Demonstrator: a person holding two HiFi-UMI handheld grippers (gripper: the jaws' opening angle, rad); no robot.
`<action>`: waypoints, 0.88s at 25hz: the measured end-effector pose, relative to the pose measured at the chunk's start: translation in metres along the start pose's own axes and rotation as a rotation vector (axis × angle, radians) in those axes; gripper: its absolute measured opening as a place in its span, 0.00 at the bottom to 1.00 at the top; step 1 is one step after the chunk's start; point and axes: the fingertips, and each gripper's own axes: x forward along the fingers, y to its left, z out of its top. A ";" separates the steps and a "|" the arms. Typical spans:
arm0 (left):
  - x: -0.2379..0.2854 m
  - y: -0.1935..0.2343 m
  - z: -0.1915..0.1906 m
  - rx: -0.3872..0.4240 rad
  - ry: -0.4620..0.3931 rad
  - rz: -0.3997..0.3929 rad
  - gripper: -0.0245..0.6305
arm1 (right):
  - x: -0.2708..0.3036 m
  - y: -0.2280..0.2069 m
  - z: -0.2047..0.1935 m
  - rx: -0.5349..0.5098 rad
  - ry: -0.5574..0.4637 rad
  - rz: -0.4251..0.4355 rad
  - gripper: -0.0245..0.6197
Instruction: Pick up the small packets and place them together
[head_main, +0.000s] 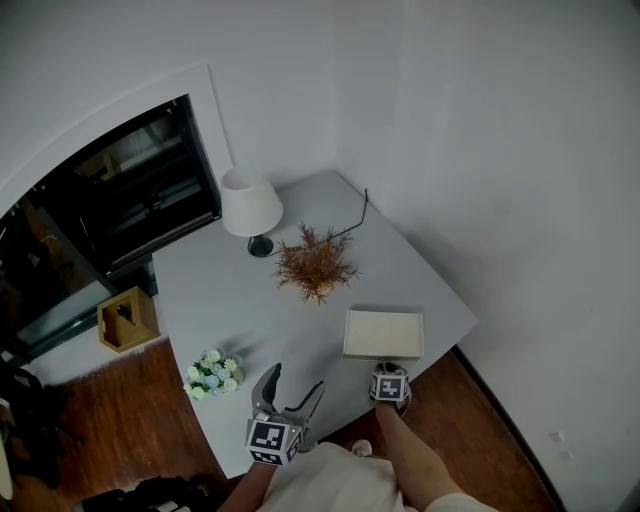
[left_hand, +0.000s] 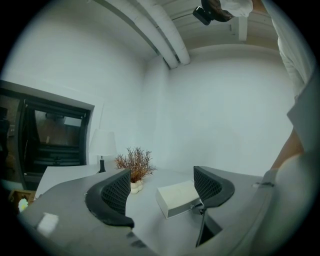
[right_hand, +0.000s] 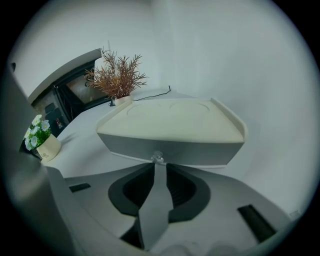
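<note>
White table (head_main: 230, 290) in a corner, plain walls. My R gripper (right_hand: 157, 163): jaws nearly closed, tips pinching the clear knob (right_hand: 157, 157) on the front of 1 box (head_main: 383, 333). L gripper (left_hand: 162, 192): jaws wide apart, nothing betw. them, box beyond. Can't tell where packets are. Also 1 lamp (head_main: 250, 205), 1 dried plant (head_main: 314, 264), 1 flower pot (head_main: 213, 373), all apart from the box.

Dim, flat, greyish light; soft shadows on table (head_main: 220, 290); gripper views fisheye-warped, black-vignetted; near edges blurred.
</note>
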 end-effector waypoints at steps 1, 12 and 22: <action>-0.001 0.000 -0.001 -0.001 0.001 0.001 0.61 | 0.000 0.000 0.000 -0.002 0.000 0.003 0.17; -0.006 0.008 -0.002 -0.012 -0.007 0.036 0.61 | 0.003 0.003 0.005 -0.014 -0.001 0.014 0.17; -0.010 0.006 -0.008 -0.018 0.005 0.034 0.61 | 0.007 0.006 0.011 -0.063 0.076 0.061 0.16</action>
